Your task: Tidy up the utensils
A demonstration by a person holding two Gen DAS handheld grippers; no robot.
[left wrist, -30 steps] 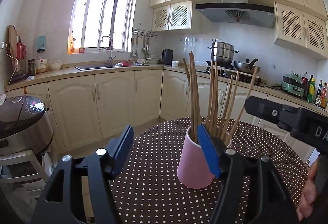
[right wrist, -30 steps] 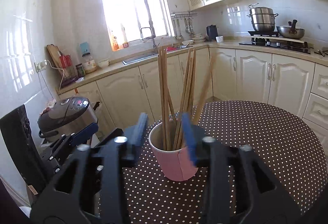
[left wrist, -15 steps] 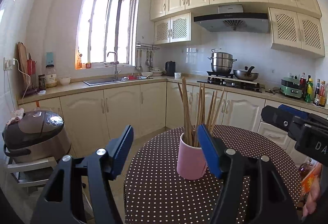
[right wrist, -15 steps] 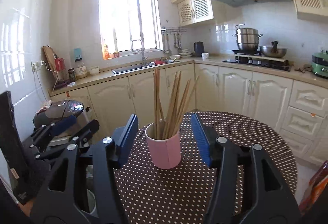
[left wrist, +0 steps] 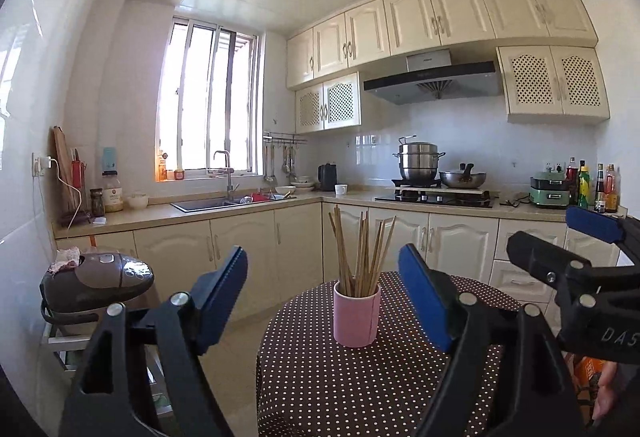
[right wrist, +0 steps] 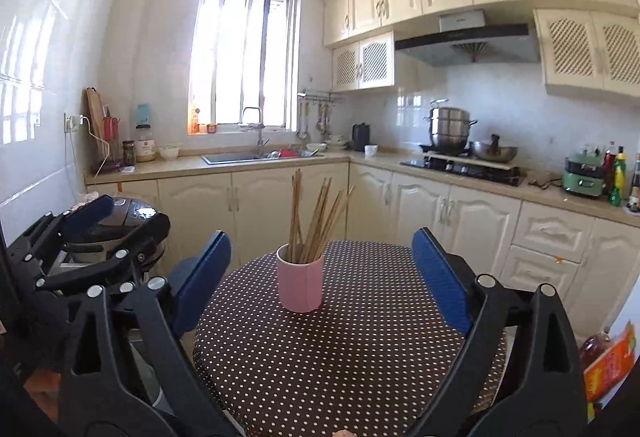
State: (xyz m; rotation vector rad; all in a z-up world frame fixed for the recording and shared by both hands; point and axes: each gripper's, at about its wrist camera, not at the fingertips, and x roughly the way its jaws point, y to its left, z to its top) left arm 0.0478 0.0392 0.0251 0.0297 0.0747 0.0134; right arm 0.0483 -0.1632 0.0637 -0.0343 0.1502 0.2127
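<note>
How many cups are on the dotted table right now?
1. A single pink cup stands upright near the middle of the dotted table, holding a bundle of chopsticks. The table's near edge is hidden behind the grippers, so something low there could be missed.

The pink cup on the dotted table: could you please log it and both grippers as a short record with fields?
holder: pink cylindrical cup, upright on the table
contents: bundle of wooden chopsticks, standing in the cup, fanned out
surface: round table with brown white-dotted cloth, nothing else seen on it
left gripper: jaws have just been opening, nothing between the pads, clear of the cup
right gripper: jaws have just been opening, wide, nothing gripped
contact with cup: none by either gripper
</note>
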